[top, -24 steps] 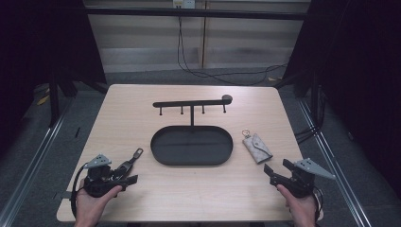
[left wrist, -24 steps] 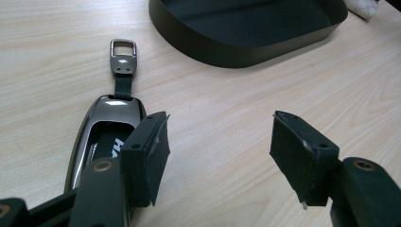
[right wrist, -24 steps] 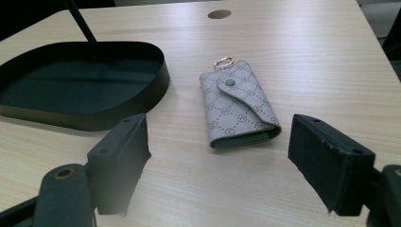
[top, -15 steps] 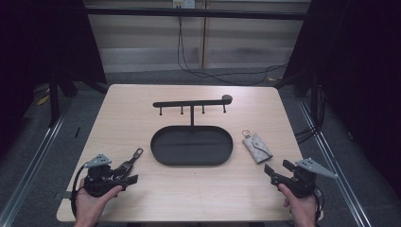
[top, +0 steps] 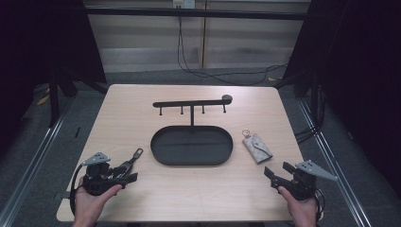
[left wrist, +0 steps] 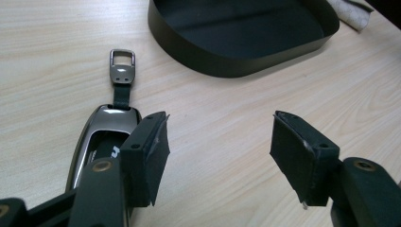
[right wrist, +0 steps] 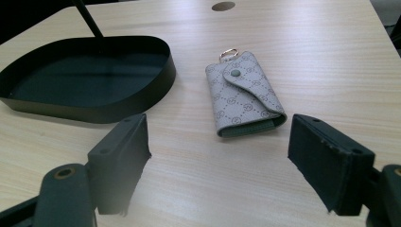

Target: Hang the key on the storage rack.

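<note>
Nothing has shifted since the earlier frames: your left gripper point(top: 130, 172) rests, jaws apart, beside the car key point(left wrist: 106, 137); your right gripper point(top: 279, 174), jaws apart and empty, faces the key pouch point(right wrist: 243, 94) near the tray point(top: 191, 161).

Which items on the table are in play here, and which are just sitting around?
In play:
- key fob, lying beside the left hand-held gripper, jaws open
- key pouch, ahead of the right hand-held gripper, jaws open
- likely the oval tray and its hook rack, which stand between them

Lying about:
- cables on the floor behind the table
</note>
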